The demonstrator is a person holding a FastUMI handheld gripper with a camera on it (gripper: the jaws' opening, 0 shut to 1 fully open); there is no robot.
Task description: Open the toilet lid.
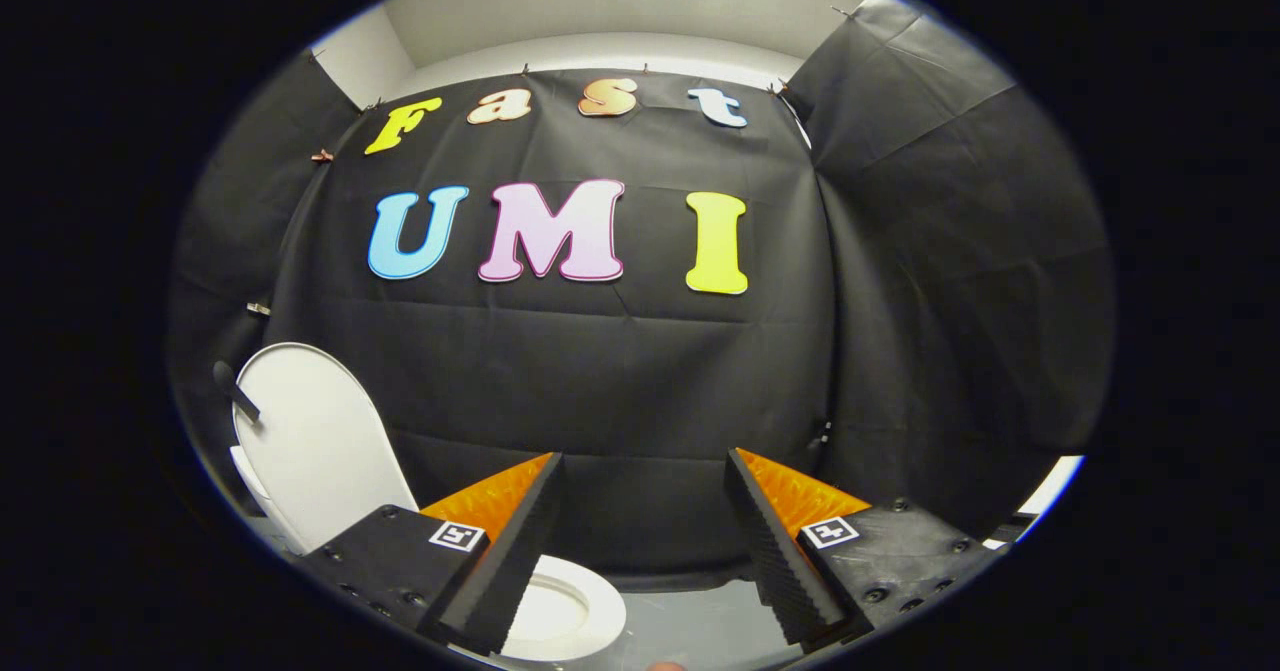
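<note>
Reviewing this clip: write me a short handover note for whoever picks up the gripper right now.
Gripper: fingers open, holding nothing, pointed at the booth wall.
Lid: raised, standing about upright, off beyond the left finger.
Seat: down, showing low between the fingers, next to the left one.
Done: lid looks open.
Left: probably nothing; just check the lid stays up.

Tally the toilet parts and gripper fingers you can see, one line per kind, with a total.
Toilet lid, raised upright: 1
Toilet seat, down over the bowl, just beyond the left finger: 1
Gripper fingers, spread apart with nothing between them: 2
Total: 4
</note>
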